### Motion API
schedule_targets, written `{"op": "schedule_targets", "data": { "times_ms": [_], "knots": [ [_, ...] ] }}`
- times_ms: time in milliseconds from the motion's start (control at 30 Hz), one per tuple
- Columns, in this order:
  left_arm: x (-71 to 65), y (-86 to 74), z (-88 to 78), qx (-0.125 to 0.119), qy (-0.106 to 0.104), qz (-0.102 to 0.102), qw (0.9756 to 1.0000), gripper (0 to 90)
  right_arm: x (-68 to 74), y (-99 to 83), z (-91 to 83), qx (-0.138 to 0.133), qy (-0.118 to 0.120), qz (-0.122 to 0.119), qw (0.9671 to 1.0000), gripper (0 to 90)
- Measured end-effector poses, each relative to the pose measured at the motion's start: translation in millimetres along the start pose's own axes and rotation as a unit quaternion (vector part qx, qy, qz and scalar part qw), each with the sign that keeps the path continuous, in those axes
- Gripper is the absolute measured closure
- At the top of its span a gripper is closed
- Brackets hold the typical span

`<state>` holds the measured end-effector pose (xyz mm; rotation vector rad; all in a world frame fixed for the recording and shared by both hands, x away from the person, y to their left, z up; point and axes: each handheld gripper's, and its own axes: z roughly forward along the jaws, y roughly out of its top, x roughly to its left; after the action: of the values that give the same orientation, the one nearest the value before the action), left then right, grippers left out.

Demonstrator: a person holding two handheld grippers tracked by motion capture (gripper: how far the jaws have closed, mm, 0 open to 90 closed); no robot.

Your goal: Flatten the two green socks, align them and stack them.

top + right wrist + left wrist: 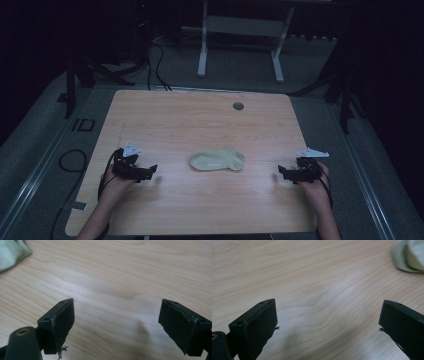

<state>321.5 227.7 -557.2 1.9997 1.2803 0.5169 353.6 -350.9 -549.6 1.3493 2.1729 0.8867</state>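
Pale green sock (216,160), soft, rumpled, flat mid counter (200,120) of light woodgrain. Left tongs (152,172) and right tongs (277,175) black, blocky, jaws apart, empty, flanking sock.

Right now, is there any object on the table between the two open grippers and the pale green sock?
Nothing visible. Bare wooden table lies between the left gripper, the right gripper and the pale green sock.

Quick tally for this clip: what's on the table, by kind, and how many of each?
Pale green sock: 1, lying flat at the middle of the table
Black handheld grippers: 2, left gripper and right gripper, each resting open to one side of the sock and apart from it
Grey round cap set in the tabletop: 1
Total: 4
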Motion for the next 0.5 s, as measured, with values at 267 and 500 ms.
{"op": "schedule_targets", "data": {
  "times_ms": [267, 500],
  "knots": [
    [19.0, -13.4, -8.2, -0.005, 0.028, -0.025, 0.9993, 1.7, -11.1, -16.3, -3.2, 0.003, -0.031, 0.024, 0.9992, 13.4],
    [32.7, -23.9, -18.9, -0.018, 0.050, -0.048, 0.9974, 1.7, -19.4, -23.5, -7.7, -0.006, -0.051, 0.045, 0.9976, 13.6]
  ]
}}
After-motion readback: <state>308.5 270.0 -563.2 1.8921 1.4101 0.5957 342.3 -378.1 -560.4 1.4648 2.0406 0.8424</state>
